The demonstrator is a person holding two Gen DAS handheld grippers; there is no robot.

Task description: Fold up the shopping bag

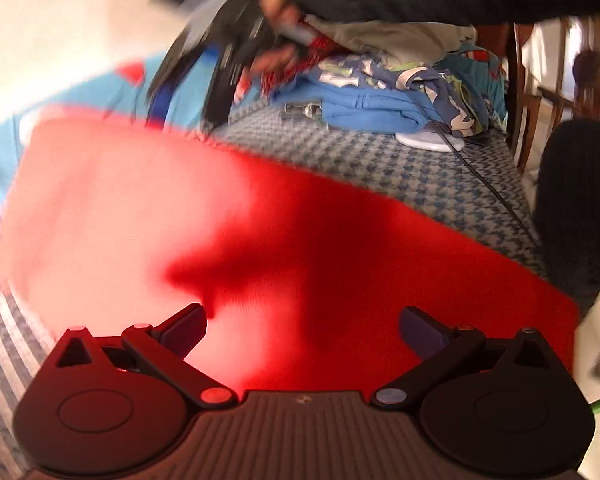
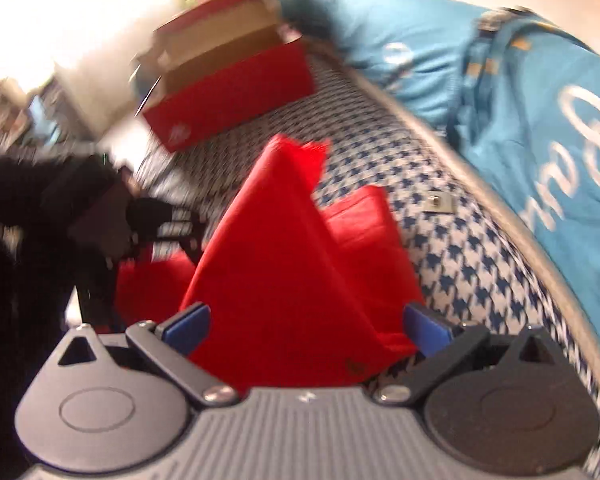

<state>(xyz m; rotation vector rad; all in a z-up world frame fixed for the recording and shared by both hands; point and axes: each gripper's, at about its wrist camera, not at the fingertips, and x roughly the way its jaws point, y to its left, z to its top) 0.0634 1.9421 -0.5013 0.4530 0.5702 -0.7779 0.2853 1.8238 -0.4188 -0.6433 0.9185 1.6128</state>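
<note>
Shopping bag [image 1: 292, 240], red fabric, is lying spread on the blue-and-white houndstooth cover [image 1: 400, 168]; in the right wrist view part of it is standing up in a peaked fold. Left gripper [image 1: 302, 332] is hovering over the bag, jaws gaping wide, nothing gripped. Right gripper [image 2: 306, 332] is likewise splayed wide, red cloth showing between the fingers without being pinched. Farther off, a red cardboard box [image 2: 228, 92] and piled clothes [image 1: 380, 92] are sitting.

red box [image 2: 236, 92] open | blue cloth [image 2: 540, 120] — perhaps bedding | clothes pile [image 1: 388, 92]
</note>
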